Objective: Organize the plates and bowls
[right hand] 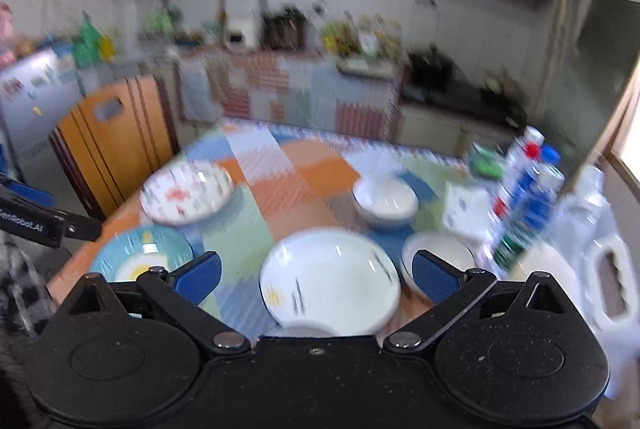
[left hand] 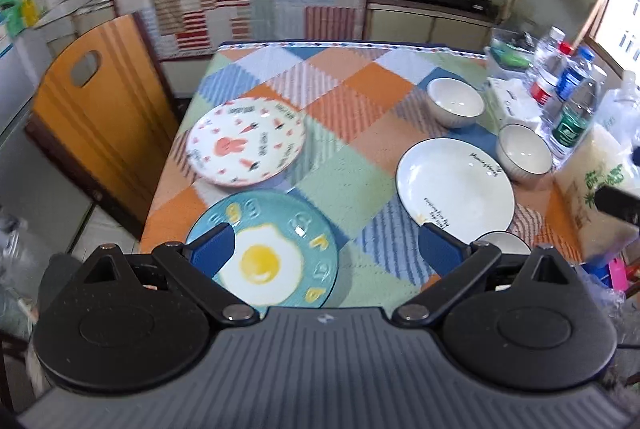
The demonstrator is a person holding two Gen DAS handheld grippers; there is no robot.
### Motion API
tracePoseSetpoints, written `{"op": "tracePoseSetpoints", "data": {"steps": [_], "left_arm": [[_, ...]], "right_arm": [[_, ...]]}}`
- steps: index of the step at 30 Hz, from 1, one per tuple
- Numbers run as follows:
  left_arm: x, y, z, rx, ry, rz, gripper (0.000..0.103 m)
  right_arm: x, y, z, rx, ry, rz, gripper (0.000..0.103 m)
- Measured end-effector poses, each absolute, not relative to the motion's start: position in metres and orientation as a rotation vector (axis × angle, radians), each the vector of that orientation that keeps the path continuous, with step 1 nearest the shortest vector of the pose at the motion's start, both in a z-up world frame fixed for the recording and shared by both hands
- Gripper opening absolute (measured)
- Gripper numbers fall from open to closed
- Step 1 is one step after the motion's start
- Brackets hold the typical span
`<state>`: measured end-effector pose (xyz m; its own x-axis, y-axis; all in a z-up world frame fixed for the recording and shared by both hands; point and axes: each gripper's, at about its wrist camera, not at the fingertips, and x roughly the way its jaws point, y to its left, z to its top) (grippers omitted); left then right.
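Both claws spread wide, empty: left claw [left hand: 326,249] above egg plate [left hand: 262,253], right claw [right hand: 316,279] above white plate [right hand: 330,283]

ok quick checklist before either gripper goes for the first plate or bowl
1. Left gripper open and empty: ok, blue pads wide apart above the teal fried-egg plate.
2. Right gripper open and empty: ok, above the white dark-rimmed plate.
3. Plates lying flat and apart: ok, including the white rabbit-and-carrot plate.
4. Two white dark-rimmed bowls upright, far and near: ok.
5. Third white bowl: cannot tell, mostly hidden behind the finger.
6. Space beside the bowls: not ok, plastic water bottles crowd them.
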<state>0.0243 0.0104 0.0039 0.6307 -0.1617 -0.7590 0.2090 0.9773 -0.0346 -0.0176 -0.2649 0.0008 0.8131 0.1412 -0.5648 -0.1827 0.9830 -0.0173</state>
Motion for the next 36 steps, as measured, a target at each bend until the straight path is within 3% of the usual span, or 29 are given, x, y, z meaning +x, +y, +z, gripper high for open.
{"op": "tracePoseSetpoints", "data": {"steps": [6,8,14,21,22,23,25,29,32,33,34,36], "left_arm": [[0.062,-0.019,-0.013,0.122,0.857,-0.282,0.1],[0.084,-0.028,-0.026,0.08,0.908,-0.304,0.097],[0.132,-0.061,-0.078,0.086,0.945,-0.321,0.08],[0.164,-0.084,-0.136,0.136,0.973,-0.339,0.08],[0.169,-0.085,-0.143,0.122,0.989,-0.342,0.079],[0.172,-0.086,-0.151,0.108,1.007,-0.343,0.076],[0.18,-0.088,-0.167,0.088,1.075,-0.375,0.053],[0.185,-0.088,-0.183,-0.001,1.12,-0.416,0.045],[0.186,-0.089,-0.19,-0.047,1.132,-0.45,0.03],[0.186,-0.089,-0.192,-0.081,1.14,-0.466,0.017],[0.188,-0.09,-0.194,-0.118,1.146,-0.48,0.011],[0.187,-0.094,-0.194,-0.1,1.146,-0.476,0.011]], "right_arm": [[0.031,-0.298,-0.039,0.057,0.693,0.217,0.1],[0.048,-0.309,-0.061,0.115,0.737,0.222,0.091],[0.094,-0.34,-0.133,0.435,0.945,0.182,0.082],[0.115,-0.35,-0.177,0.455,1.031,0.063,0.075],[0.116,-0.353,-0.182,0.471,1.04,0.068,0.067],[0.118,-0.357,-0.186,0.472,1.052,0.069,0.041],[0.124,-0.356,-0.195,0.404,1.065,0.039,0.023],[0.126,-0.36,-0.204,0.43,1.061,0.06,0.021],[0.124,-0.364,-0.211,0.459,1.031,0.074,0.02],[0.124,-0.367,-0.213,0.475,1.019,0.077,0.019],[0.122,-0.37,-0.214,0.494,1.009,0.085,0.018],[0.122,-0.377,-0.216,0.538,0.992,0.1,0.016]]}}
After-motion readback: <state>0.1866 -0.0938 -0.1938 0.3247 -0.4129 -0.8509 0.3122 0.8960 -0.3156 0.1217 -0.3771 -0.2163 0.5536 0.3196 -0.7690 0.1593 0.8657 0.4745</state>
